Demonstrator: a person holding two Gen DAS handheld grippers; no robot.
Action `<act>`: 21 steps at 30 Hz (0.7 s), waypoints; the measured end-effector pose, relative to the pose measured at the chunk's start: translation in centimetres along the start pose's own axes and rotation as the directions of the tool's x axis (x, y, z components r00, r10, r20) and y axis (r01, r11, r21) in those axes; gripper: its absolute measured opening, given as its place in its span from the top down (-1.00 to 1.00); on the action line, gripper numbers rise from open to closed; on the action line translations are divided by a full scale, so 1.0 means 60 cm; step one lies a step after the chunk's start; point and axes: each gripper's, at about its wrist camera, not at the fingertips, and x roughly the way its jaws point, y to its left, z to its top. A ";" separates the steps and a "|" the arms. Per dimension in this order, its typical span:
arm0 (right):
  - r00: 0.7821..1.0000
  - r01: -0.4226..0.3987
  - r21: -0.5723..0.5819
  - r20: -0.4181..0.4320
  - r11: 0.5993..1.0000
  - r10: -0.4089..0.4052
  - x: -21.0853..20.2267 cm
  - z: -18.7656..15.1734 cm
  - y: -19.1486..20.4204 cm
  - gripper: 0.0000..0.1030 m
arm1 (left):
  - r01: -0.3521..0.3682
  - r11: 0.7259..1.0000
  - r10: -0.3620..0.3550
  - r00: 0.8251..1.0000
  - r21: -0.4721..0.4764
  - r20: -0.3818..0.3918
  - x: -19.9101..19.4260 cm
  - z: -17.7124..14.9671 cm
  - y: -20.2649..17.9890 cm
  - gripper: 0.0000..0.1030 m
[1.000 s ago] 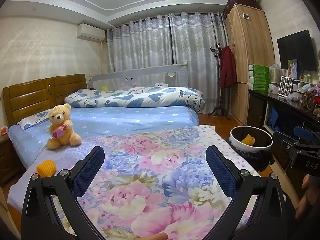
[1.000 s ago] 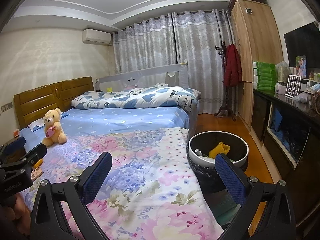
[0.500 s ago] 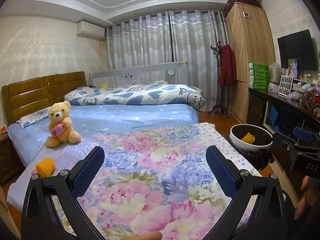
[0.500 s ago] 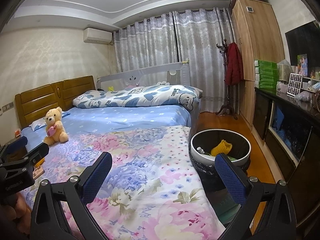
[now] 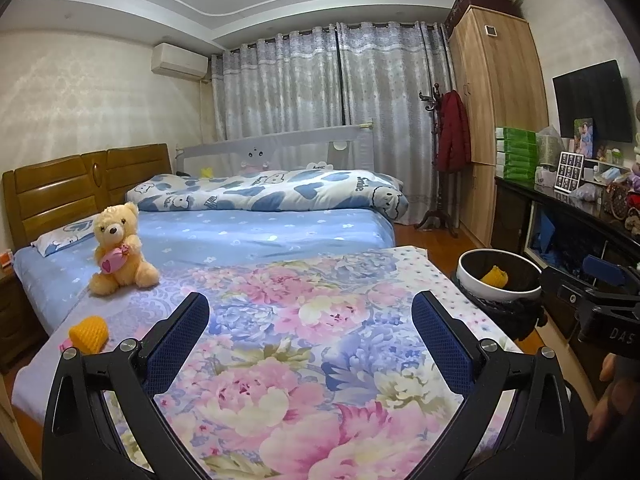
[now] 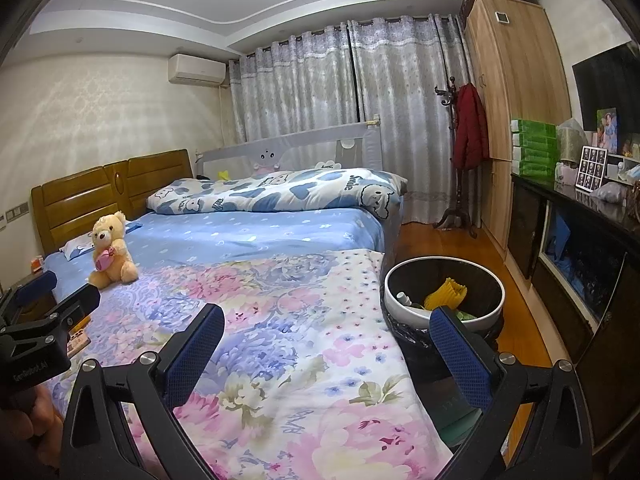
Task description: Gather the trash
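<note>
A round bin with a white rim and black liner stands on the floor at the bed's right side; it holds a yellow foam net and other scraps. It also shows in the left wrist view. A yellow foam net lies on the floral quilt near the bed's left edge, with a small flat packet beside it. My left gripper is open and empty over the quilt. My right gripper is open and empty, above the quilt's right edge, its right finger in front of the bin.
A teddy bear sits on the blue sheet. A folded duvet lies across the far side of the bed. A dark cabinet with clutter runs along the right wall. A wardrobe and coat stand are behind.
Both grippers drifted slightly; the right wrist view now looks down a little further into the bin. Both grippers stay open and empty.
</note>
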 end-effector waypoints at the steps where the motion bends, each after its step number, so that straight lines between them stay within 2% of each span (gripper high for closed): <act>1: 1.000 0.000 0.001 0.000 1.000 0.000 0.000 0.000 0.001 -1.00 | 0.001 1.000 -0.001 1.000 0.001 0.000 0.000 0.000 -0.001 -1.00; 21: 1.000 -0.003 -0.003 -0.001 1.000 0.003 0.000 0.000 0.002 -1.00 | 0.017 1.000 -0.017 1.000 -0.002 -0.014 0.002 -0.001 -0.008 -1.00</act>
